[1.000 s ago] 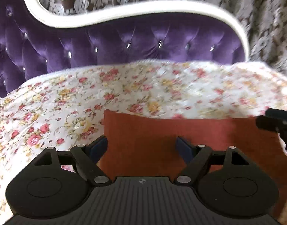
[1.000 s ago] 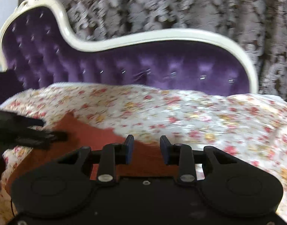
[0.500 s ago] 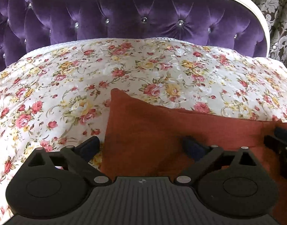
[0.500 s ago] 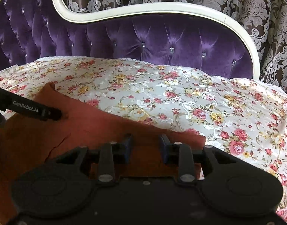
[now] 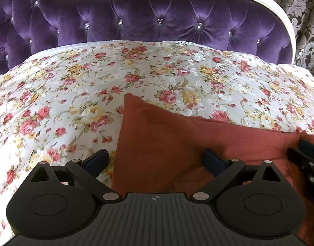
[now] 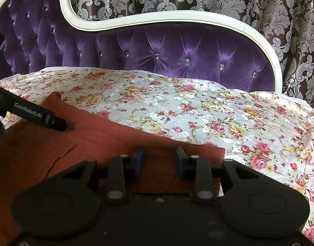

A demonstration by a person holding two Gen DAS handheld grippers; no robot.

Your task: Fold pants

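The rust pants (image 5: pixel 167 143) are straddled by the released left gripper (image 5: pixel 154 160) (just opened); the right gripper (image 6: pixel 159 160) is seen half-parted, grasping nothing

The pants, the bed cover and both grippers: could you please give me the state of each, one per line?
Pants: rust-red, lying flat on the bed cover, folded edge straight.
Bed cover: floral, spread over the bed, slightly wrinkled.
Left gripper: fingers wide open, just opened further, straddling the pants' left edge, gripping nothing.
Right gripper: fingers partly open over the pants' right end, gripping nothing.
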